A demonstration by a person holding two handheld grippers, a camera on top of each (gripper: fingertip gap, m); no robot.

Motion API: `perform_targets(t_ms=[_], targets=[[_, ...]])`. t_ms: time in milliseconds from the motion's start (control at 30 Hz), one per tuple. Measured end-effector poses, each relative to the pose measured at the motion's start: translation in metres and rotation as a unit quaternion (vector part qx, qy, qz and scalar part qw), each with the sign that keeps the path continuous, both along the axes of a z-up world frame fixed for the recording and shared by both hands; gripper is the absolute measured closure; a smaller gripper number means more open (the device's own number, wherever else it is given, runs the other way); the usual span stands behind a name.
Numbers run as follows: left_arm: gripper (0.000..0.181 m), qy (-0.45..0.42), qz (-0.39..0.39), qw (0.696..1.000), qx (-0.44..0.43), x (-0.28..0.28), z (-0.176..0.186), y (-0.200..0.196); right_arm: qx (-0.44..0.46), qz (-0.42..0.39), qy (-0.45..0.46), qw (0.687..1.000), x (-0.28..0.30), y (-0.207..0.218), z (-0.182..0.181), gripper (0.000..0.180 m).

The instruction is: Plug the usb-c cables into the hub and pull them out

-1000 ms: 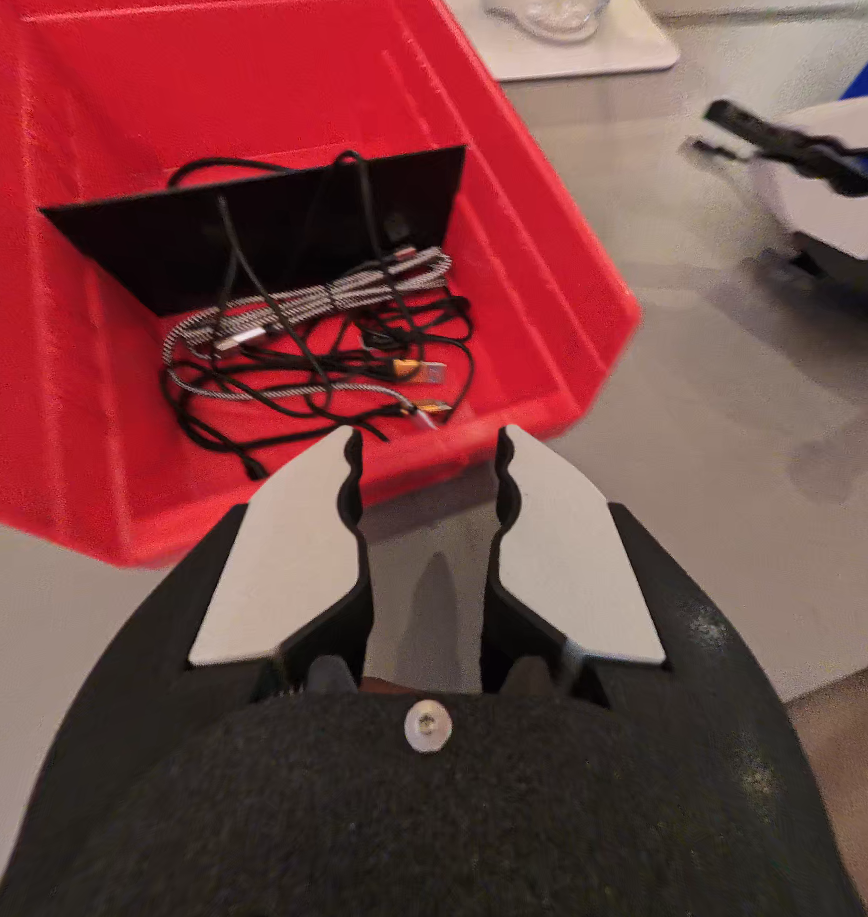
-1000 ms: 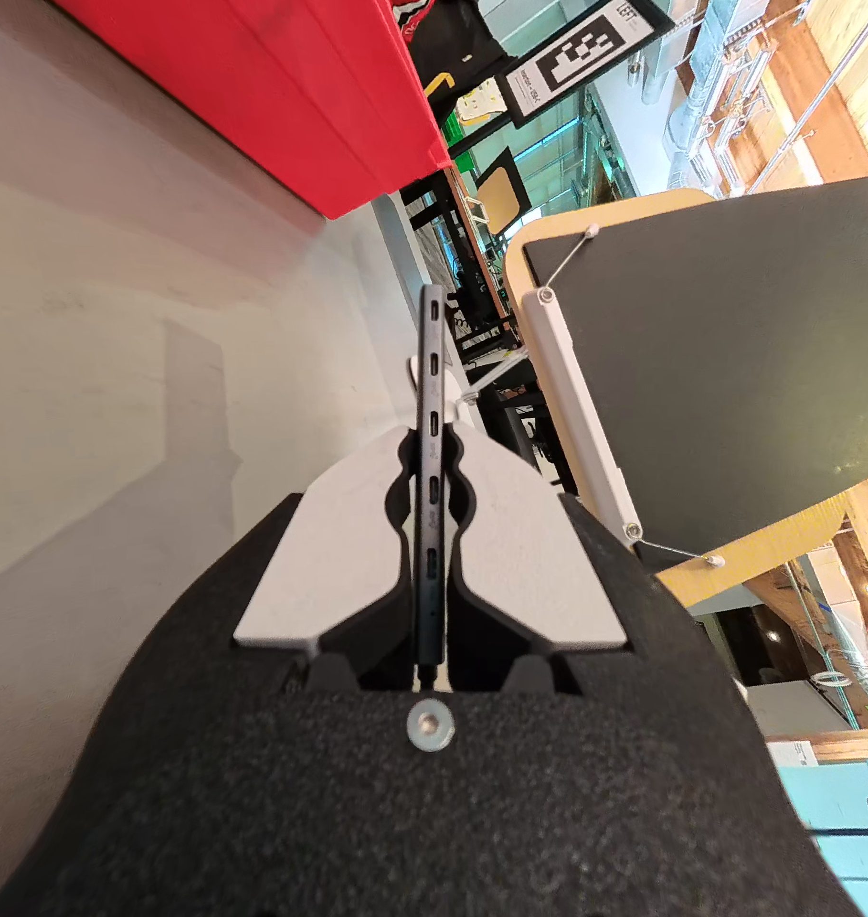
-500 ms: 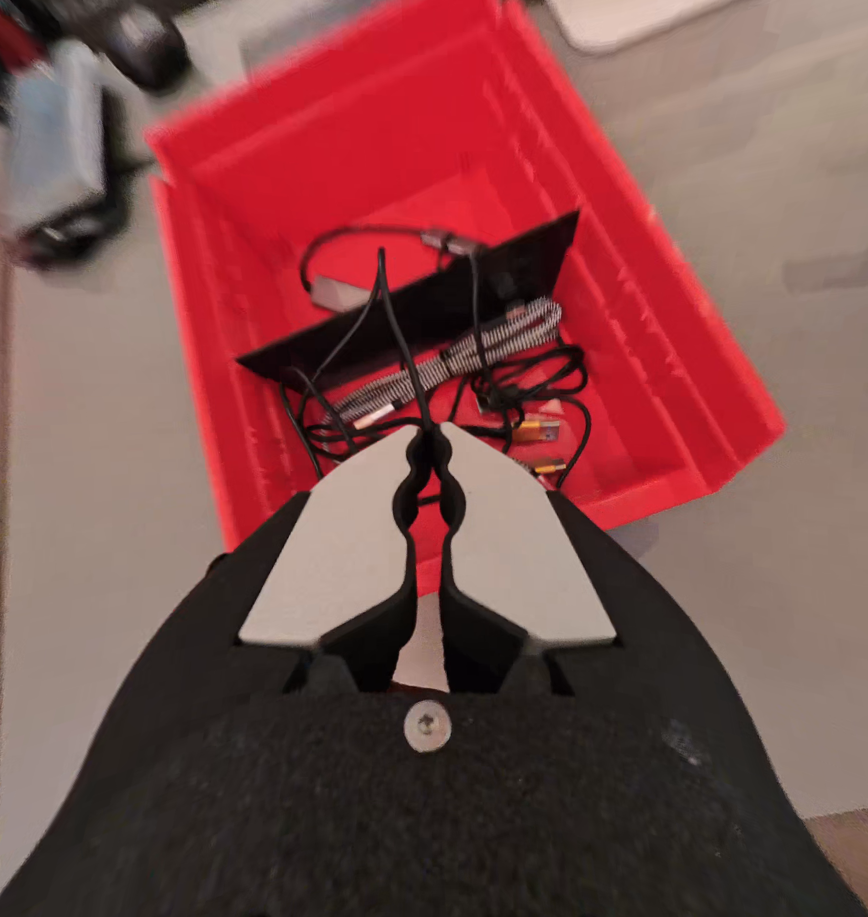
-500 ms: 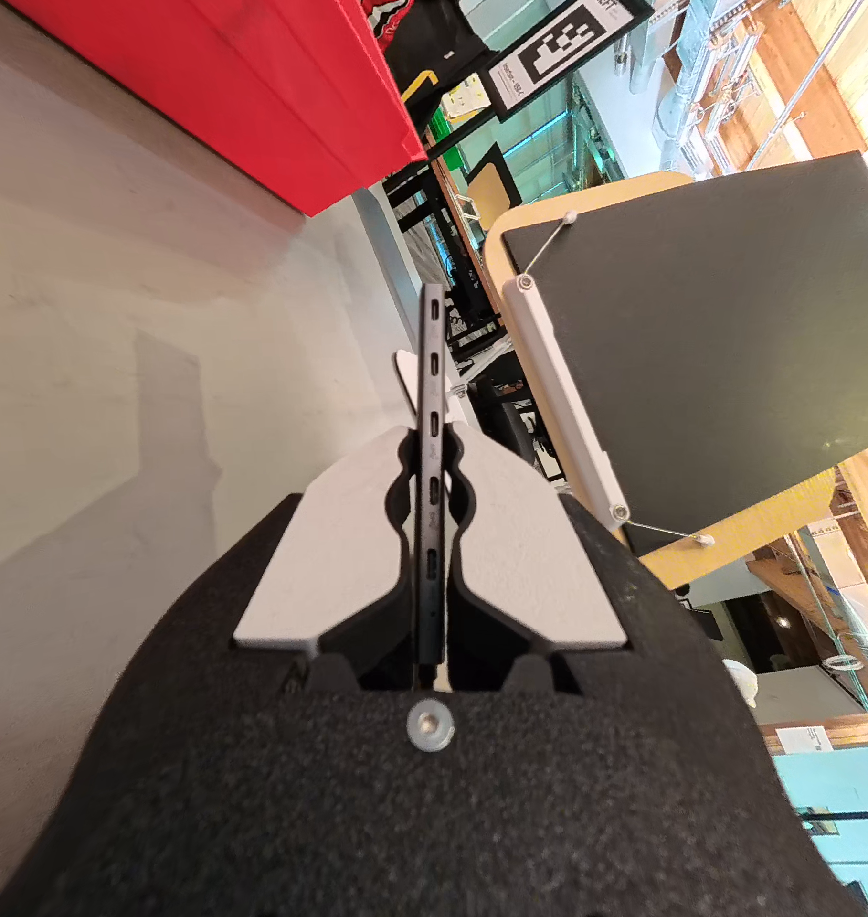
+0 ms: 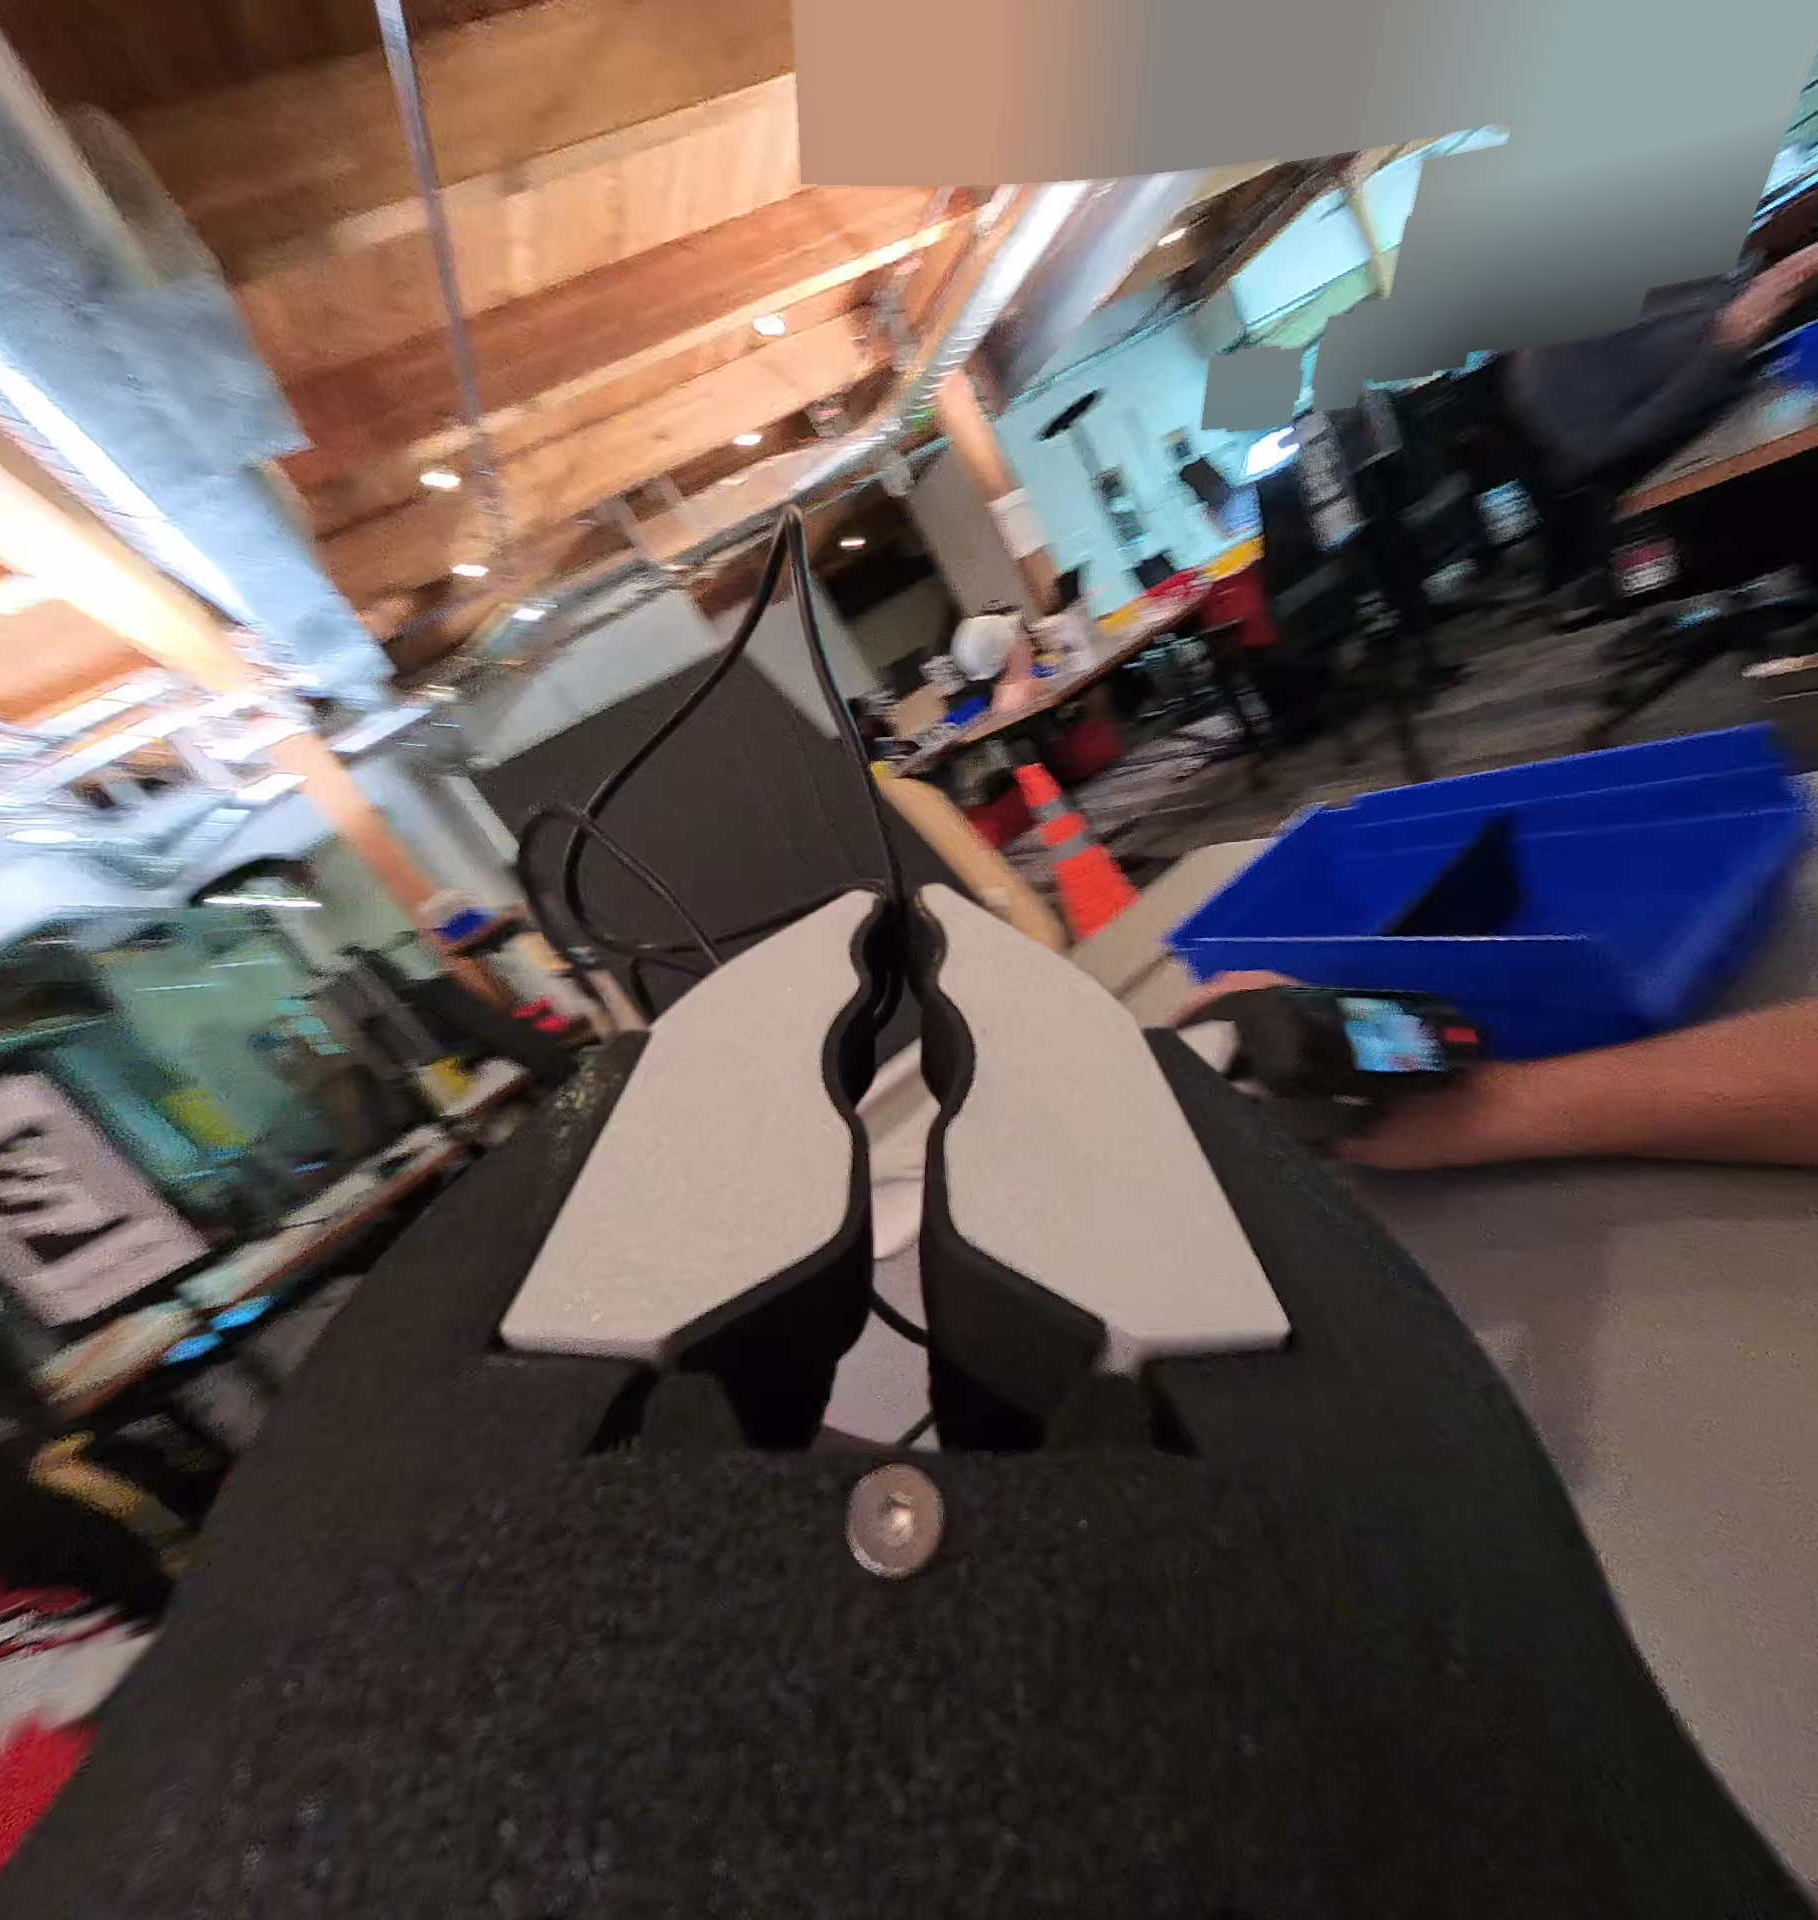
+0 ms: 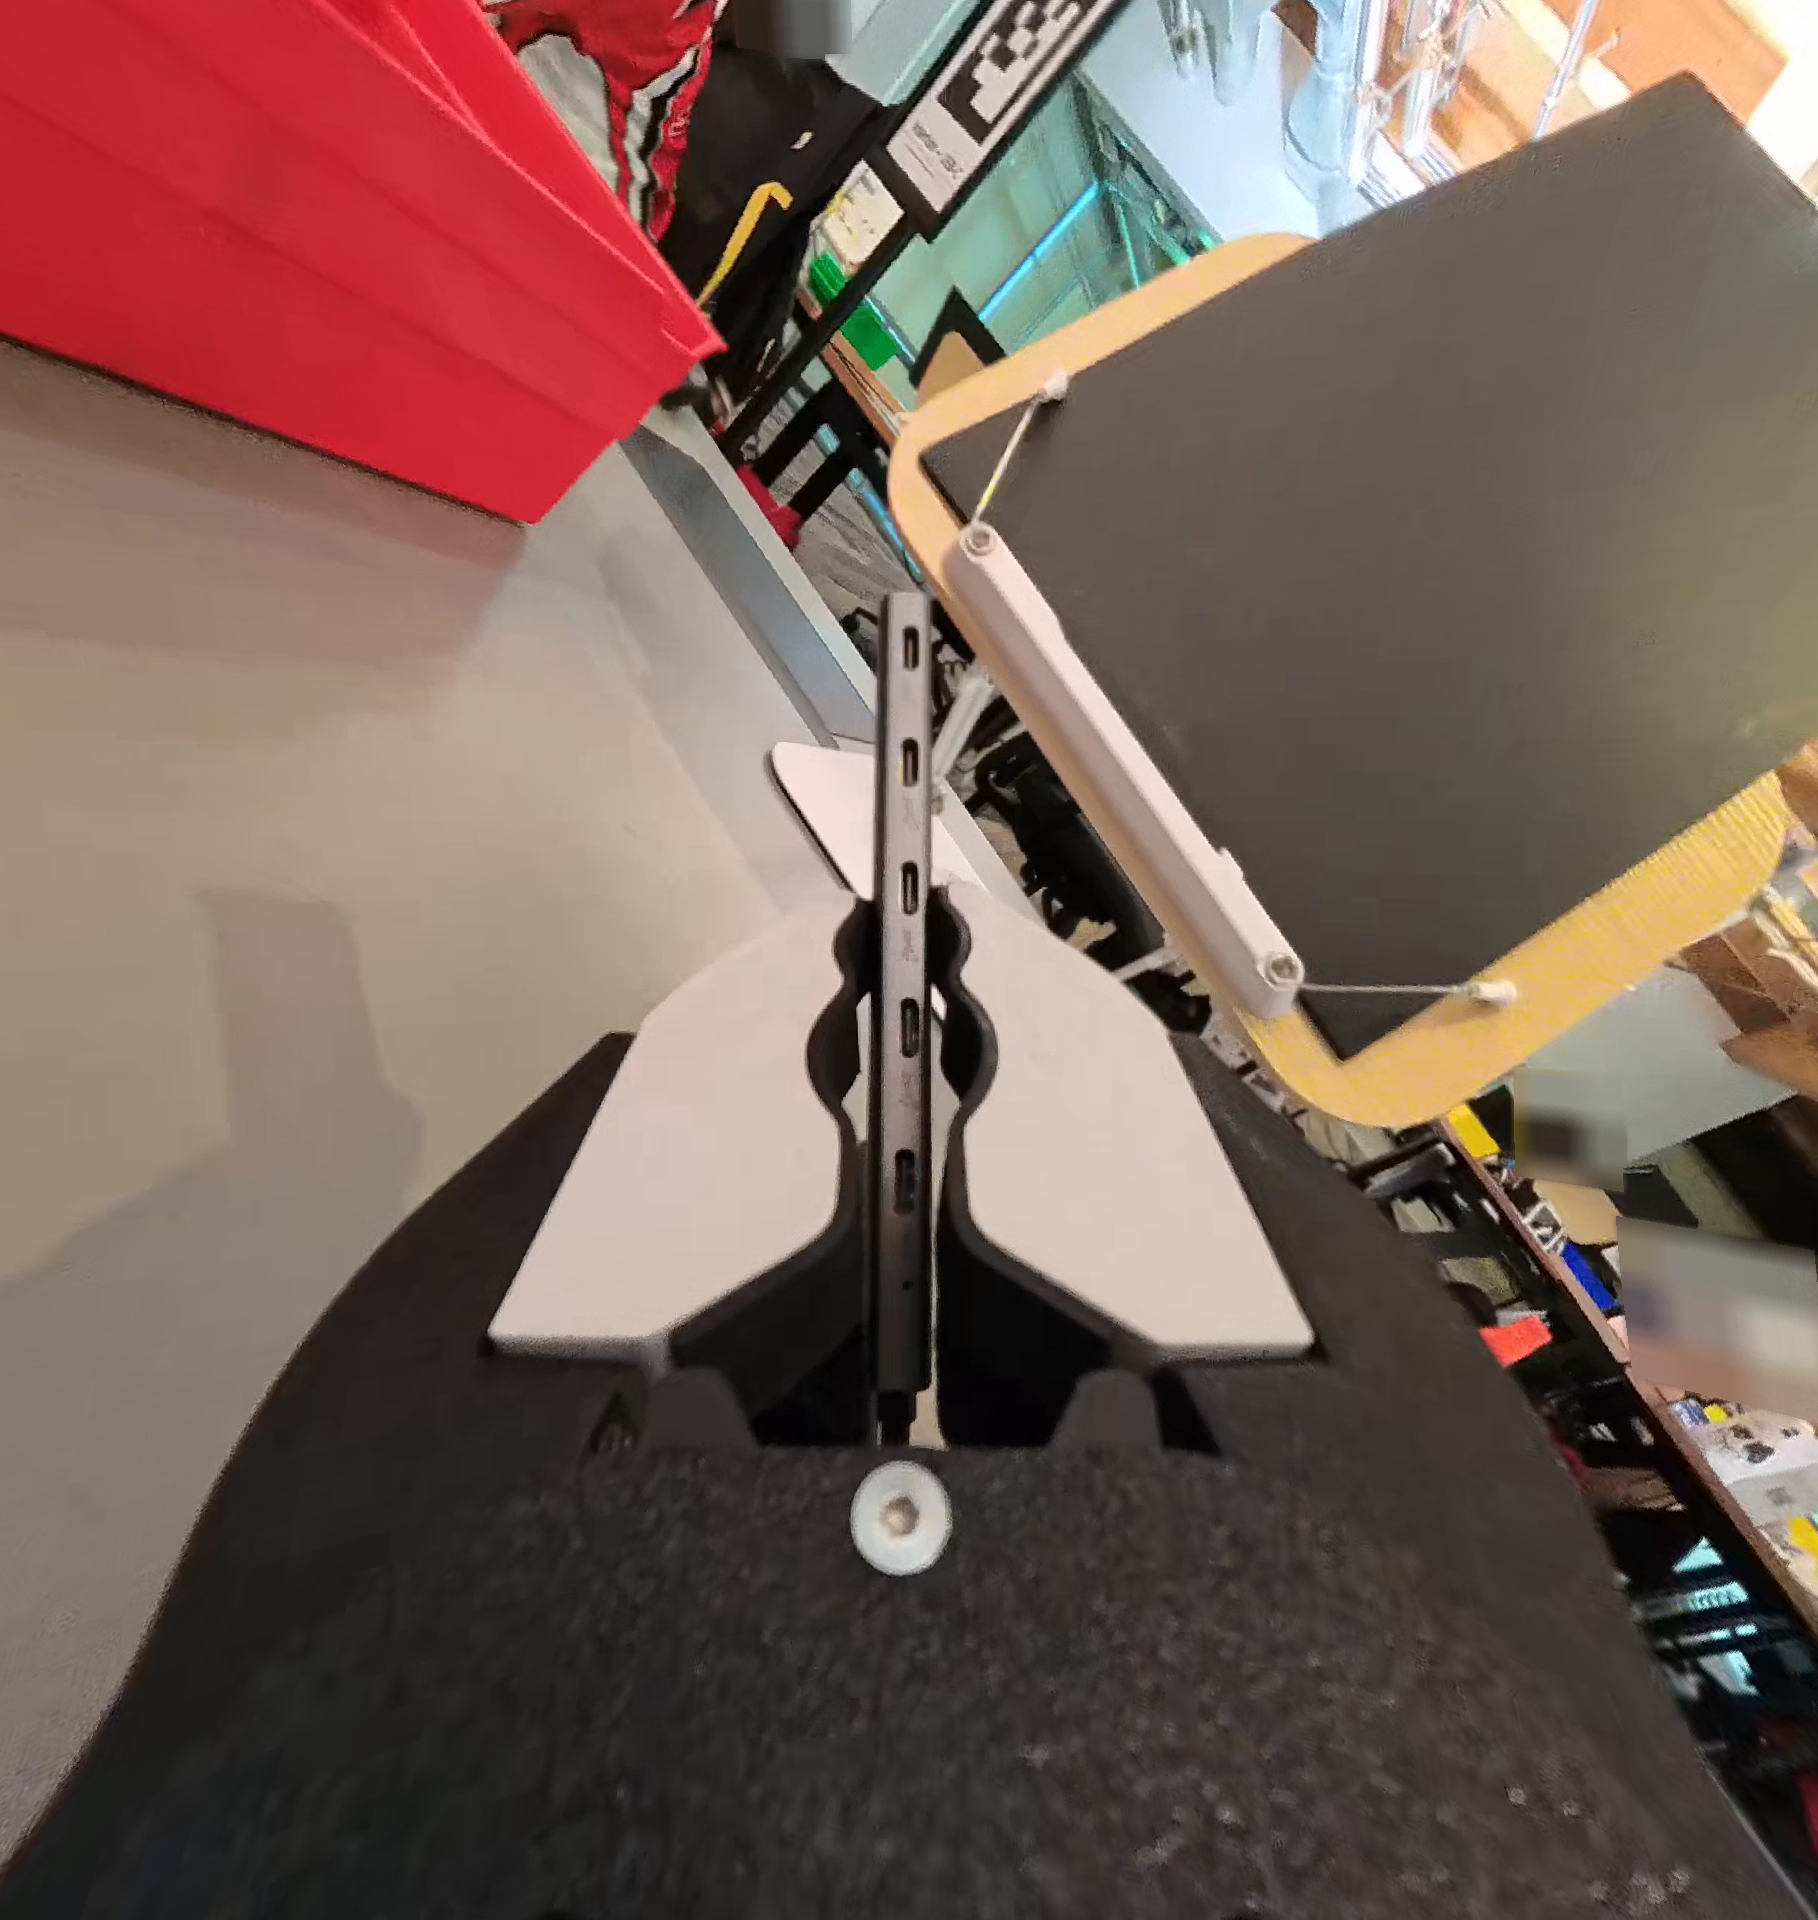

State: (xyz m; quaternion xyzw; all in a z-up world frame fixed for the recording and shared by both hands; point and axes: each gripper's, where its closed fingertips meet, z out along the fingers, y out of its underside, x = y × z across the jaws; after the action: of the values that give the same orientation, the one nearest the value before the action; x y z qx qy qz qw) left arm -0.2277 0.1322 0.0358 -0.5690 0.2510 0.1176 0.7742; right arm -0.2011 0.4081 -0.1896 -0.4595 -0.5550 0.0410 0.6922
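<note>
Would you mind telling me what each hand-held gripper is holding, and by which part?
The left hand-held gripper pinches a thin black cable along its cord; no plug shows. The right hand-held gripper clamps the dark hub by its lower flat sides.

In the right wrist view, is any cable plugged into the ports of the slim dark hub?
No: the slim dark hub, clamped edge-up in the right gripper, shows a row of ports, all empty.

1. The left hand-held gripper (image 5: 900, 920), open above the red bin a second ago, closed on a thin black cable (image 5: 676, 727).
2. It lifted away from the bin, the cable looping above its fingertips.
</note>
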Motion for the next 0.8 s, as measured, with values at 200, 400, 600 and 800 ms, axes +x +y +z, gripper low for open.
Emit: perform_targets(t_ms=[200, 400, 600, 800], targets=[[0.179, -0.009, -0.037, 0.983, -0.181, 0.031, -0.123, 0.043, -0.007, -0.004, 0.003, 1.0, 0.001, 0.002, 0.0, 0.17], [0.179, -0.063, -0.016, 0.974, -0.215, 0.011, -0.154, 0.068, 0.007, 0.0, -0.003, 1.0, -0.002, -0.003, 0.001, 0.17], [0.179, 0.016, 0.026, 0.985, -0.167, 0.002, -0.112, 0.079, -0.009, 0.001, -0.001, 1.0, -0.002, 0.001, -0.002, 0.17], [0.179, -0.02, -0.05, 0.993, -0.103, 0.028, -0.012, 0.071, -0.006, -0.003, 0.0, 1.0, 0.0, 0.002, -0.001, 0.17]])
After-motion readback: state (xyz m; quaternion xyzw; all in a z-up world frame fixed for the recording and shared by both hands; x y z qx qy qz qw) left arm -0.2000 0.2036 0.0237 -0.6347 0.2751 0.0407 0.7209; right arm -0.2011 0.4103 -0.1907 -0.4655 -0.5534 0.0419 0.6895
